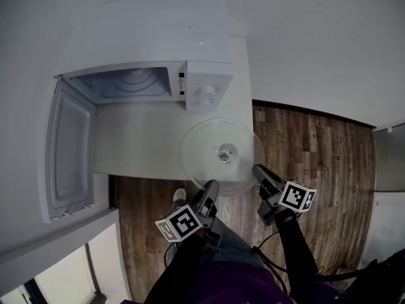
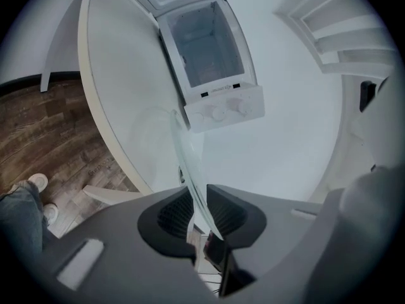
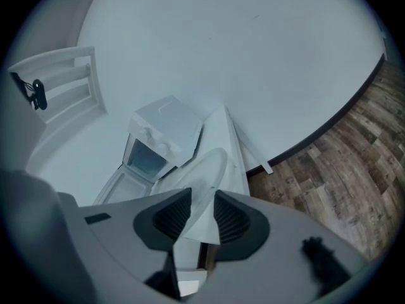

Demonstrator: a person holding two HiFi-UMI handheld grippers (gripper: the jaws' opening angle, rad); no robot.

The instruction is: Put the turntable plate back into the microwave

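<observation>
I've got both sets of jaws closed on the near rim of the glass plate (image 1: 221, 154), left gripper (image 1: 211, 185) and right gripper (image 1: 260, 170), at frame centre over the bench (image 1: 139, 144) edge. I judge this the carry step. Next, hold it level and swing it upper left into the open microwave (image 1: 136, 84).

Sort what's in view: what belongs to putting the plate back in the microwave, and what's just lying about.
Job: plate, gripped at its rim by left gripper and right gripper; microwave, its door open.
Lying about: rack on the wall; shoe; floor.
</observation>
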